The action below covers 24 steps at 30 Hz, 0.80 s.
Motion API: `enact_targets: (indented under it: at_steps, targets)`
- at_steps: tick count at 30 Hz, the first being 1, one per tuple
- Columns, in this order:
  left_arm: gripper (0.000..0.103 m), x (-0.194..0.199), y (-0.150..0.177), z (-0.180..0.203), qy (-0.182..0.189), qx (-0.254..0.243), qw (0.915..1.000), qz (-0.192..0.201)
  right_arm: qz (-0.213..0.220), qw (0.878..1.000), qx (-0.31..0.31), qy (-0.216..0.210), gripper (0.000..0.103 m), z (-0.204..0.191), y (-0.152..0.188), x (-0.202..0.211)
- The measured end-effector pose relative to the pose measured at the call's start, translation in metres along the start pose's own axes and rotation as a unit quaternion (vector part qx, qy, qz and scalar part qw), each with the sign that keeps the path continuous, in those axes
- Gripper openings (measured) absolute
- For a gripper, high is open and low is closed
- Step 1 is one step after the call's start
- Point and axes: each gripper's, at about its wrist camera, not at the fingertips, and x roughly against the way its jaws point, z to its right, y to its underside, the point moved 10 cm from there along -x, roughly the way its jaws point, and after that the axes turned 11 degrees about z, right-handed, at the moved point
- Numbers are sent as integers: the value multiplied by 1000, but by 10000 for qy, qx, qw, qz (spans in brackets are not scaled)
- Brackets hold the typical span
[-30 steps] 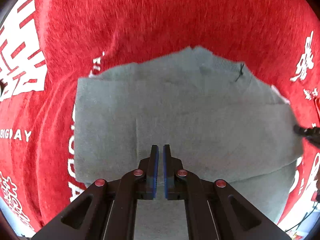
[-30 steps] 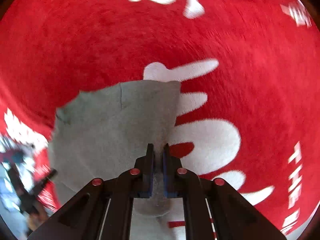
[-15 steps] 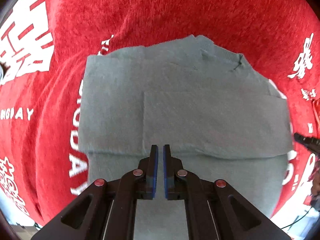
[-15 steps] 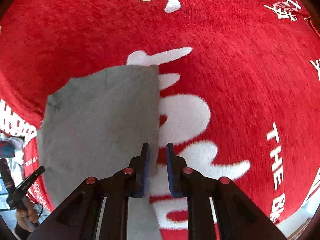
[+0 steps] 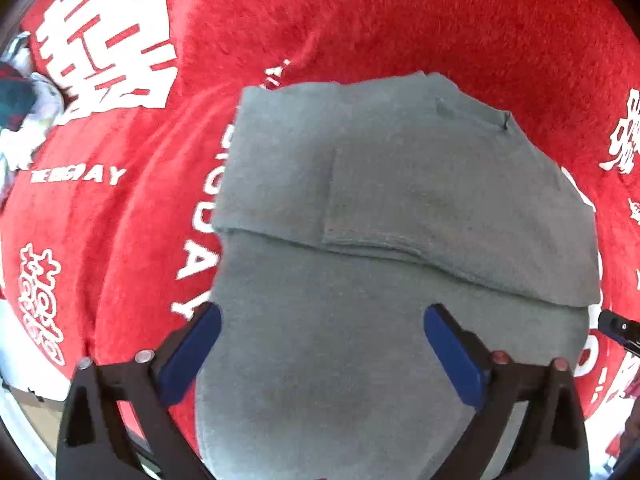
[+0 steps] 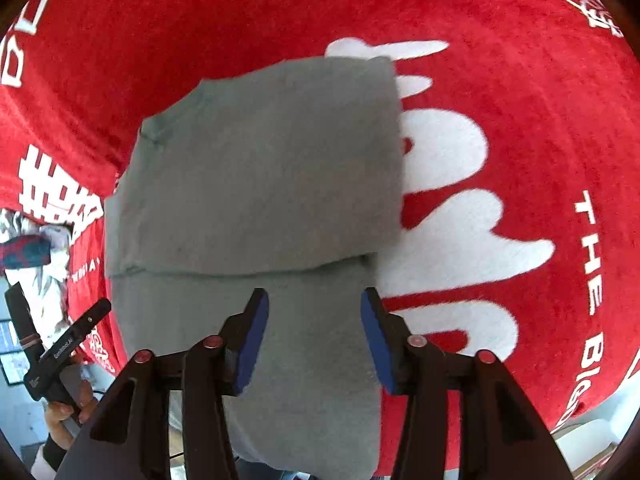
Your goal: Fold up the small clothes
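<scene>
A grey garment [image 5: 380,208] lies on a red cloth with white lettering [image 5: 360,20]. Its far part is folded over the near part, with the folded edge running across the middle. My left gripper [image 5: 322,332] is open wide and empty above the near layer. In the right wrist view the same grey garment [image 6: 260,184] shows its fold edge just ahead of my right gripper [image 6: 314,324], which is open and empty over the garment's right side. The near end of the garment hangs out of view below both grippers.
The red cloth [image 6: 500,80] spreads all round the garment. The left gripper [image 6: 60,348] and the hand holding it show at the lower left of the right wrist view. A dark patterned item [image 5: 14,100] lies at the far left edge.
Both grippers opened, from shut a second ago to wide open now. They let go of the garment edge, which now lies folded over. Both have drawn back toward the near side.
</scene>
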Motion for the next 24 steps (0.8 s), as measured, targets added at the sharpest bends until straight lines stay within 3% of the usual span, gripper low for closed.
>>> enact_targets:
  at_steps: [6,8,9,12,19,24]
  targets:
    - [102,10,15,-12,-136,323,9994,-4,-165,9991,371,-146,62,-23,10,-8]
    - [102,12,19,-18,-229,430,9988,-9,-117,9981,576,-179,74,-33,11,-8]
    - [102,13,20,-20,-258,457,9986,-7,-65,9973,694,-218,89,-38,12,-7]
    - [102,15,26,-28,-359,496,9981,11,102,9926,1171,-315,97,-59,17,-3]
    - [102,21,48,-44,-371,523,9979,-91,-212,9905,1208,-626,97,-84,49,-6]
    - [102,27,67,-54,-395,403,9984,-76,-162,9912,1099,-715,97,-89,74,-1]
